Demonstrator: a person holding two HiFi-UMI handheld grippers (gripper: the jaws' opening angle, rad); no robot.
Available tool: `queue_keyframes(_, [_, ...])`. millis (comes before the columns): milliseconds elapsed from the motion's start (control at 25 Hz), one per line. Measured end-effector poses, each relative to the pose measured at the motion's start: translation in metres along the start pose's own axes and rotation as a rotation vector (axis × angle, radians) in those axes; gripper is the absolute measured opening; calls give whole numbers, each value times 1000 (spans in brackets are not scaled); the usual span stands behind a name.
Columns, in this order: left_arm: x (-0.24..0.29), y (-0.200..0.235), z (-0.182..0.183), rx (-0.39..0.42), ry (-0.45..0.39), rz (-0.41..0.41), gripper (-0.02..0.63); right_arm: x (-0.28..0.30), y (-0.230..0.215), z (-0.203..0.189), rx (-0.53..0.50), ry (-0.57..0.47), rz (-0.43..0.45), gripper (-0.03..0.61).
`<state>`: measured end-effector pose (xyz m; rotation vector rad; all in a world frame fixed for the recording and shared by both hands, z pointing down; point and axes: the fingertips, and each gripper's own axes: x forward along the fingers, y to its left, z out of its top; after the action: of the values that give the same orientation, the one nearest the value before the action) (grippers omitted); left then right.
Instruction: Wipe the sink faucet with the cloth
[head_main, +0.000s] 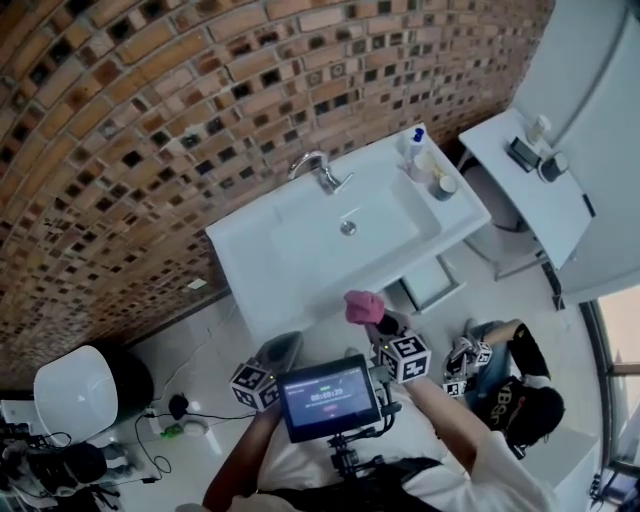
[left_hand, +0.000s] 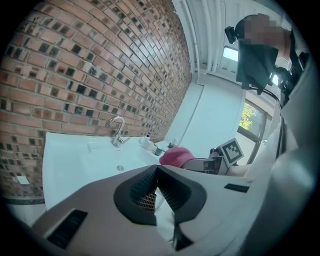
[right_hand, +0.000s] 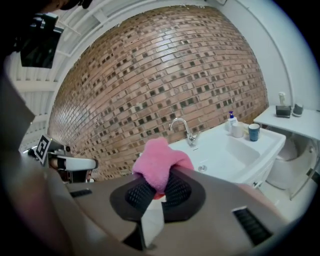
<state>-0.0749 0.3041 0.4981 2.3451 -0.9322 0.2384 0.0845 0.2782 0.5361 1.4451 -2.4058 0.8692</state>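
Pink cloth (right_hand: 159, 162), clamped, faces white sink (right_hand: 232, 150), brick wall (right_hand: 165, 75).

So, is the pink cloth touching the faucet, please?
Apart. The head view shows the cloth short of the sink's front edge, the faucet at its back.

Grey grippers (head_main: 285, 348) (head_main: 372, 322) with black pads (right_hand: 137, 194); seemingly white sleeve (head_main: 490, 462).

White sink (head_main: 250, 268) with bottle (head_main: 416, 141), perhaps cups (head_main: 445, 186)
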Motion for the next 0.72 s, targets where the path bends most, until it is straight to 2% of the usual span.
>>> queue_keyframes(160, [-7,20,8,0,-5,-9,-14,11,9,14,-37,-26,-5,46])
queue_keyframes(320, [-19,49,22,-15,-13,-16,-14,27,37,25,-93,-34,5,46])
queue_keyframes(520, [-34,77,54,-34,-38,-70,-14,50,70,32,-49,-51,11,46])
queue_keyframes(600, [-39,83,72,0,-44,-101,-14,57,79,34,-38,-57,4,46])
queue_keyframes(720, [-51,87,100,103,-33,-154,-14,67,89,34,-26,-53,-11,46])
